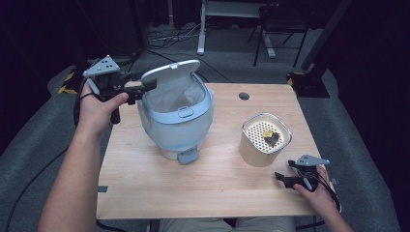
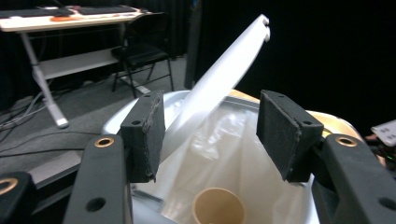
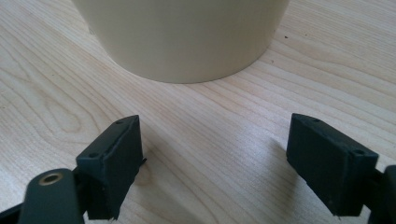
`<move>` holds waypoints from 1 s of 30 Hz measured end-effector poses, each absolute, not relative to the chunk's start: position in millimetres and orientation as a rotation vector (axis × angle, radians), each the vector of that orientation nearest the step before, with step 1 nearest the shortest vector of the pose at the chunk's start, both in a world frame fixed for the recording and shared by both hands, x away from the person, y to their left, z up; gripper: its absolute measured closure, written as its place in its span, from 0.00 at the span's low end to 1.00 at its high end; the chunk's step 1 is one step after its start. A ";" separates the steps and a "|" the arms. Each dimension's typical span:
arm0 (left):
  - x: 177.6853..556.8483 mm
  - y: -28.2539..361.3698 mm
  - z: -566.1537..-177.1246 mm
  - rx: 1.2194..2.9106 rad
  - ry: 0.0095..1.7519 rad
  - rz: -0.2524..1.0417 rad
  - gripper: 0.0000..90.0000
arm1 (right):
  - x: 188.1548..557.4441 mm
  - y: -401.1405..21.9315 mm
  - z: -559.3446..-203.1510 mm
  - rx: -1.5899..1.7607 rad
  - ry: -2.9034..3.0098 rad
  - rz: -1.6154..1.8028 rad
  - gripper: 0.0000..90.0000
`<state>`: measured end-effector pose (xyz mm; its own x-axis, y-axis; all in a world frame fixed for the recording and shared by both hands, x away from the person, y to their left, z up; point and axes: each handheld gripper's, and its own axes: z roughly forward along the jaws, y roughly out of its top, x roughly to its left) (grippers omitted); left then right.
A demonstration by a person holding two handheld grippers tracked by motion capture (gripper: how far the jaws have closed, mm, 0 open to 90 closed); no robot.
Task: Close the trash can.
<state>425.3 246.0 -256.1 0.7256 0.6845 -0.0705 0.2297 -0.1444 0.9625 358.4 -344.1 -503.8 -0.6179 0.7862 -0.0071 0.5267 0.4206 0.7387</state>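
Observation:
A pale blue pedal bin stands on the left half of the wooden table, its white lid raised. My left gripper is at the lid's left edge. In the left gripper view the left gripper is open and the lid rises between the pads, close to the left pad; I cannot tell if they touch. Below lie a clear bag liner and a paper cup. My right gripper rests open on the table before a cream container.
The cream container has a perforated top with a dark and yellow item on it. The bin's grey pedal faces the front edge. A cable hole sits at the table's back. A desk and a chair stand beyond.

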 end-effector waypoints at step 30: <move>413.7 207.0 -272.0 1.895 0.659 0.261 0.50 | 358.4 -344.1 -503.8 1.126 2.329 1.024 0.21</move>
<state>413.7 207.0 -272.0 0.8237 0.5543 -0.1195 0.3225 -0.2846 0.9028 358.4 -344.1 -503.8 -0.6188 0.7855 -0.0062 0.5263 0.4205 0.7390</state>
